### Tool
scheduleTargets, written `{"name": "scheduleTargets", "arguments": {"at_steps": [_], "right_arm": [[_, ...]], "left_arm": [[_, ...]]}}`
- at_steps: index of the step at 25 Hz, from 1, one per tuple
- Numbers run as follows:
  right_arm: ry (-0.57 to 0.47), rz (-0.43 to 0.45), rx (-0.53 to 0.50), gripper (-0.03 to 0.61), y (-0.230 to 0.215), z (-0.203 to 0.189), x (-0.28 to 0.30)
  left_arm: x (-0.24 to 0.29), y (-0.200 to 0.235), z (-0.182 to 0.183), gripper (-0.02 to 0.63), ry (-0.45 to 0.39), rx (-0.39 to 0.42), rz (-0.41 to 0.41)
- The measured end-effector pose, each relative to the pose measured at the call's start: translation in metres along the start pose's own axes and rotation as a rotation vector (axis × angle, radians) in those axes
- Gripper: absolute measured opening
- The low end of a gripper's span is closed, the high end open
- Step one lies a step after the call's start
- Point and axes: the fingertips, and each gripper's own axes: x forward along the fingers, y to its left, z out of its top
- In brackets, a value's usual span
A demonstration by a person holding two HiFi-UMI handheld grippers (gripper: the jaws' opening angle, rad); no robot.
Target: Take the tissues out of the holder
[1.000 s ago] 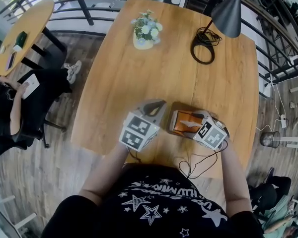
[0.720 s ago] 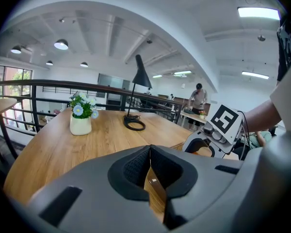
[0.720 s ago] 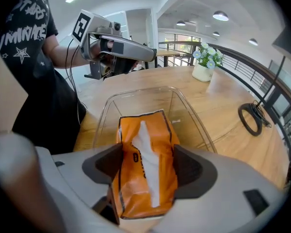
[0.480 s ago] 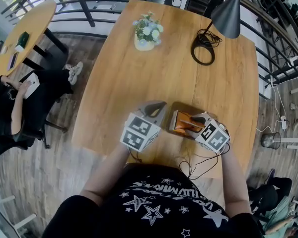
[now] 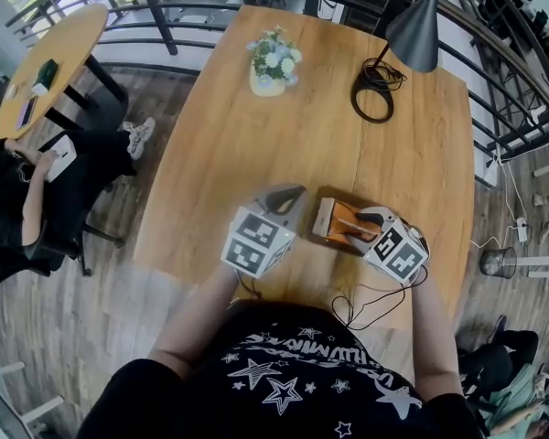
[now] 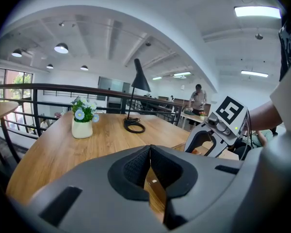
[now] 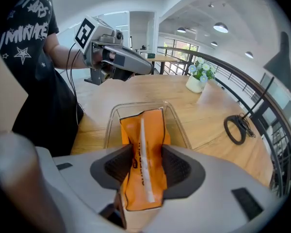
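Where head view hides it, right gripper [image 7: 144, 165] just closed on tissue pack [image 7: 143, 130]

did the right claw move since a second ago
Yes: against the clear holder, the right claw has pulled back toward the person, its jaws just closing on the orange tissue pack.

The table [image 5: 256, 154] is smooth wood with a soft shine. The holder [image 7: 110, 125] is clear plastic. The tissue pack [image 7: 143, 159] is glossy orange film, creased. The right gripper [image 7: 144, 166] is matt grey plastic; its pads [image 7: 178, 168] are dark and finely rough.
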Motion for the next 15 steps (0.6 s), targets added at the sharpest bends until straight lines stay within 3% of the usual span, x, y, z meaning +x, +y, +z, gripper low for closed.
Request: {"name": "scheduleTargets", "arguments": {"at_steps": [8,15], "right_arm": [[-0.072,-0.079,0.01,0.184,-0.001,0.013,-0.031],[-0.189,-0.215,0.019,0.179,-0.005,0.031,-0.075]], "left_arm": [[-0.017,-0.007,0.007,0.012,-0.031,0.02,0.026],[-0.035,-0.018,0.013,0.012,-0.056,0.054,0.043]]}}
